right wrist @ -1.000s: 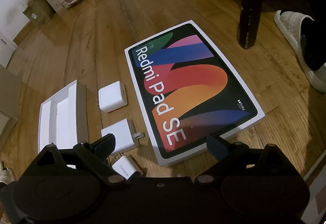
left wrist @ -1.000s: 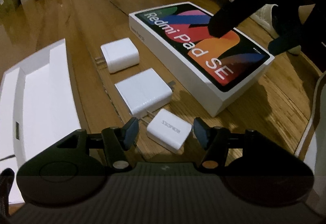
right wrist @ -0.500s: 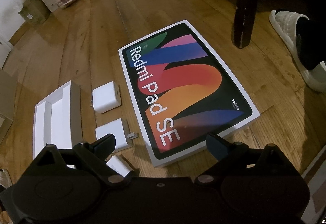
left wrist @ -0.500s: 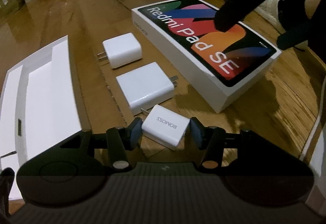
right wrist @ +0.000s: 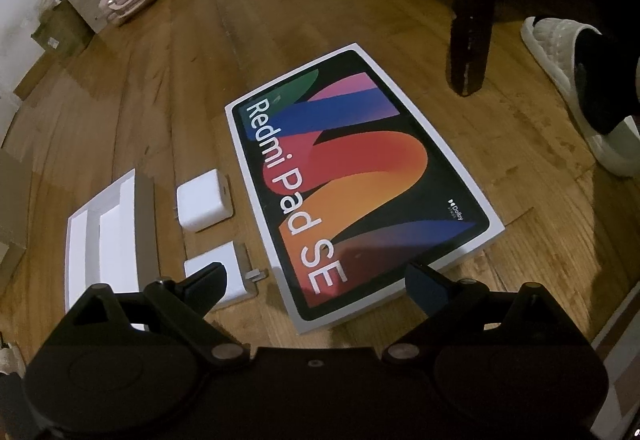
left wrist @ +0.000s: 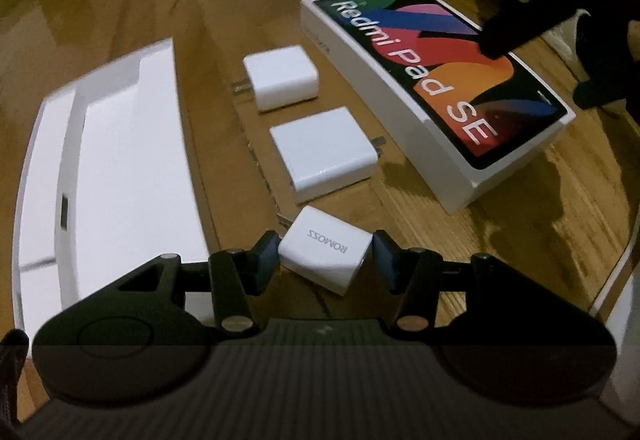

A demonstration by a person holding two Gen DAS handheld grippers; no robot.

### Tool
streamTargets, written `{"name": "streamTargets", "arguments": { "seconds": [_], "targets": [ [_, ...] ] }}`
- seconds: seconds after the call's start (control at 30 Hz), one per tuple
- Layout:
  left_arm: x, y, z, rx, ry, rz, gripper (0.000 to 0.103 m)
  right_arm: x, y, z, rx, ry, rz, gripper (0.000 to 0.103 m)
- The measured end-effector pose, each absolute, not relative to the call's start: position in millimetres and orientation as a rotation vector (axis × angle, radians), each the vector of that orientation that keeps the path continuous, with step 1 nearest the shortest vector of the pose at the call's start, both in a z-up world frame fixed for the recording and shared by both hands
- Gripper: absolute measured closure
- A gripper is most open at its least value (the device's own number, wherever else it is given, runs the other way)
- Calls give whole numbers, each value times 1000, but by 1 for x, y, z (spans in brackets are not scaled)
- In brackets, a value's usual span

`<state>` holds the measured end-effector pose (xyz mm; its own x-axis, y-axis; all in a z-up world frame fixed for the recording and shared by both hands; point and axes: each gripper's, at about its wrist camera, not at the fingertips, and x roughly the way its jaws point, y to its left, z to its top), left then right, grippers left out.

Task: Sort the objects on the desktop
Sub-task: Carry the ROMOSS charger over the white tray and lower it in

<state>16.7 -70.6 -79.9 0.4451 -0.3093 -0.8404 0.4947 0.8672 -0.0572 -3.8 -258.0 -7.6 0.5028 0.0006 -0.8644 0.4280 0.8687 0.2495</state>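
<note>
- ROMOSS charger (left wrist: 320,254): small white plastic cube, lying on the wooden floor (left wrist: 500,240), nearest of three chargers in a row, between the white tray (left wrist: 120,167) and the Redmi Pad SE box (left wrist: 440,95).
- Handling, judged: light, rigid, glossy shell, so likely slippery under the pads. Not fragile, except the prongs at its far-left corner.
- Grip advised across the two flat side faces, mid-body, clear of the prongs. It lies slightly skewed to the fingers, so some rotation on closing is to be expected.
- Left gripper (left wrist: 324,260): half-open, bracketing the charger. The left pad appears at or just touching the charger's corner; a small gap is seen at the right pad. Not clamped yet.
- Versus 1.0 s ago: the left gripper has been advanced so the charger now sits between the pads instead of ahead of them, and the jaws have been narrowed. The charger itself seems not to have been moved.
- Middle charger (left wrist: 324,155) and far charger (left wrist: 282,77): unchanged on the floor, apart from each other.
- Right gripper (right wrist: 314,282): spread wide, holding nothing, hovering above the near edge of the box; little changed from before.
- Box unmoved. A slippered foot (right wrist: 568,79) is seen at the right in the right wrist view.
</note>
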Motion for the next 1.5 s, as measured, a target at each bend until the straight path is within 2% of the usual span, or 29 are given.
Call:
{"name": "streamTargets", "arguments": {
  "seconds": [0.43, 0.77, 0.97, 1.5],
  "targets": [
    [17, -48, -43, 116, 962, -422, 53, -1, -259, -6, 437, 1037, -263, 4],
    [26, 14, -17, -4, 931, -238, 53, 5, -236, -13, 390, 1064, -230, 4],
    [32, 37, -31, -26, 957, -155, 53, 9, -221, -20, 359, 1089, -208, 4],
    [41, 41, -74, -40, 1052, -85, 53, 14, -204, -27, 281, 1116, -199, 4]
  ]
}}
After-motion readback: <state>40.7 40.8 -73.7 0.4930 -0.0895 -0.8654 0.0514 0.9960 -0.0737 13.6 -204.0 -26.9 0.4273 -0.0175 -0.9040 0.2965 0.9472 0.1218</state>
